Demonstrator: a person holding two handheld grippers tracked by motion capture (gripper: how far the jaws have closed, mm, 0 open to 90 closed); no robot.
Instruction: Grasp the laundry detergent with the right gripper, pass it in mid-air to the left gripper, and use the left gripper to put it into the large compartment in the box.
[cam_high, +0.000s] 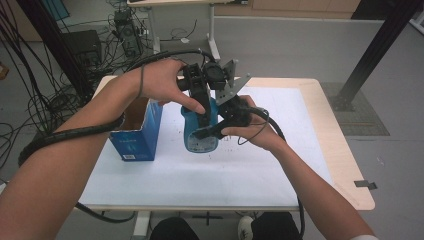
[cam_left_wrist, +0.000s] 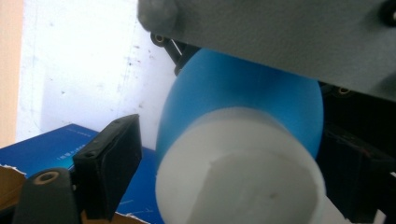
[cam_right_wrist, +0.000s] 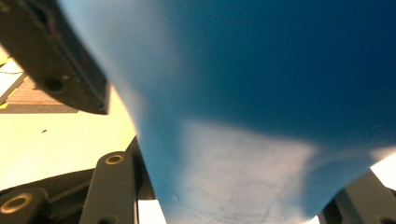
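- The blue rounded plastic bottle with a white end (cam_high: 201, 134) hangs above the white-covered desk (cam_high: 260, 165), gripped between both hands just right of the open blue cardboard box (cam_high: 137, 131).
- The right gripper (cam_high: 210, 132) comes in from the right, its fingers clamped on the bottle's body; in the right gripper view the blue wall (cam_right_wrist: 261, 93) presses right up between the black fingers (cam_right_wrist: 112, 186).
- The left gripper (cam_high: 205, 117) points down onto the bottle from above. Its fingers straddle the bottle: in the left gripper view one black pad (cam_left_wrist: 109, 163) stands a little apart from the blue side, so no grip is made there; the other pad (cam_left_wrist: 355, 177) sits close at the far side, contact unclear.
- The left hand (cam_high: 162, 82) arches over its gripper, forearm wrapped by the black cable; the right hand (cam_high: 250, 127) cups its gripper from below, wrist bent inward.
- The left gripper view looks along the bottle's white flat end (cam_left_wrist: 243, 172), with the box (cam_left_wrist: 56, 144) beneath; the high view gives the whole desk, the crossed grippers and the floor cables behind.
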